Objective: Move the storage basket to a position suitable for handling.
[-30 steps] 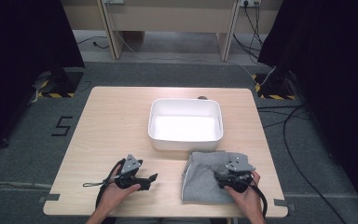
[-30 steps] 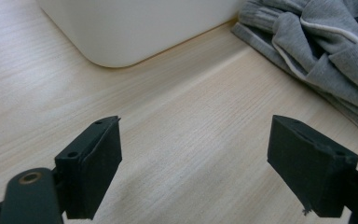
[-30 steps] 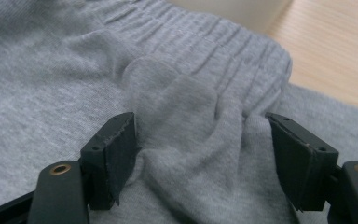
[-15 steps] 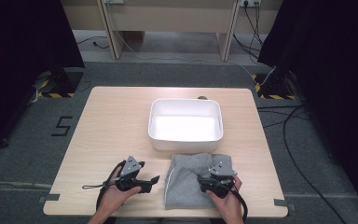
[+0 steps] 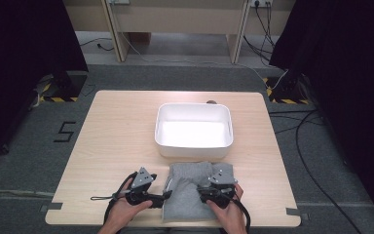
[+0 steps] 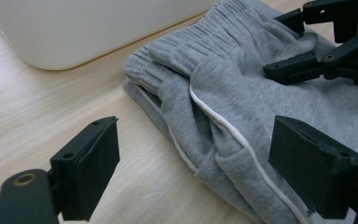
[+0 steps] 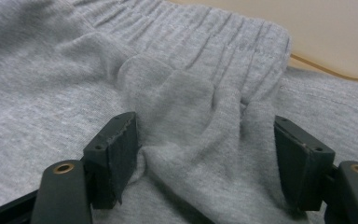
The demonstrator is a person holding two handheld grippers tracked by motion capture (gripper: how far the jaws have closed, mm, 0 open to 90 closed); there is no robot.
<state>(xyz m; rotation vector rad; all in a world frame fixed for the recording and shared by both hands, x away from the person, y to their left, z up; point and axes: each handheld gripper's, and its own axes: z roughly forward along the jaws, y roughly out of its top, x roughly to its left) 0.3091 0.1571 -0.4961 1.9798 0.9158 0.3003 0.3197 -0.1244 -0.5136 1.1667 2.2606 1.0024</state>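
- Trousers (image 5: 195, 192): folded grey bundle at the near table edge, just in front of the tub (image 5: 194, 130), between the two hands.
- Right gripper (image 7: 205, 154): jaws spread, set down on top of the cloth. The left pad pushes up a ridge of fabric, the right pad stands clear; nothing pinched.
- Its jaws have just been opening a little, with cloth bulging between them.
- Left gripper (image 6: 196, 172): jaws spread, straddling the bundle's left edge, one pad over bare table (image 5: 117, 131), the other over cloth. No grip.
- Risk: closing the right jaws here would likely catch only the top layer, so a lift would peel the fold open instead of raising the bundle.
- Risk: the left gripper's pad may slide over the edge rather than under it. The layered hem is thick and soft.
- Risk: the bundle lies near the table's front edge, so a pull towards the person could drag it off.
- Risk: the waistband nearly touches the tub wall, so a forward push would bunch it there.
- Cloth: grey jersey knit, soft, matte, creases readily.
- Waistband (image 7: 200, 44): gathered elastic, ribbed.
- White piping (image 6: 223, 126) runs along a seam.
- Tub: white plastic, rectangular, rounded corners, smooth and empty.
- Table: pale wood grain, flat.
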